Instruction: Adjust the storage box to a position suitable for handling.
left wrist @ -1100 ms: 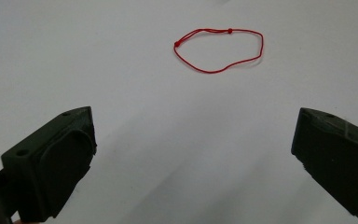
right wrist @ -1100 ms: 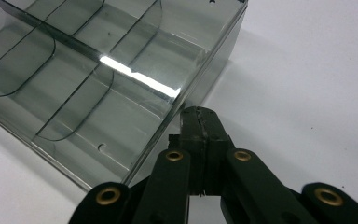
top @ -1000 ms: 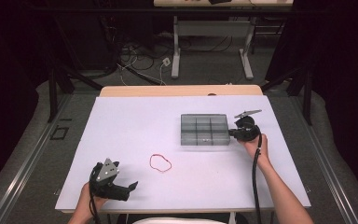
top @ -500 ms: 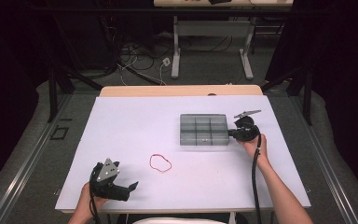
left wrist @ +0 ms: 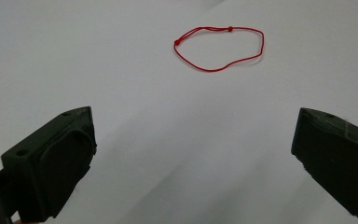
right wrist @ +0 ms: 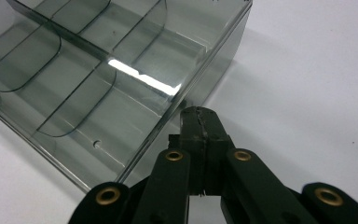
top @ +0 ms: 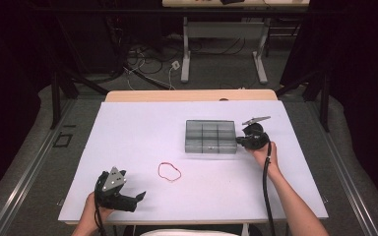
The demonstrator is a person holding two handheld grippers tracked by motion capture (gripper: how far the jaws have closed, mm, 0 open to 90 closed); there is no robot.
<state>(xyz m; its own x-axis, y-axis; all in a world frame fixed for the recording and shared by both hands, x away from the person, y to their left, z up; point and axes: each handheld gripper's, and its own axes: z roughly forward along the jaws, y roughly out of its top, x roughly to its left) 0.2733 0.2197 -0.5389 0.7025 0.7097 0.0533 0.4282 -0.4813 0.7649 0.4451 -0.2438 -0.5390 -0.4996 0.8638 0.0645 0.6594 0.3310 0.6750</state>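
Almost nothing moved.
Right tongs (right wrist: 199, 122): still together against the clear plastic divided box (top: 210, 136).
Left tongs (left wrist: 193, 154): apart, facing the red string loop (left wrist: 219, 49), not yet reached.

A white table (top: 142, 123) is carrying two things. A clear divided box (top: 210, 137) is sitting right of centre, nearer the far edge. A red string loop (top: 170, 171) is lying flat near the middle, toward the near edge.
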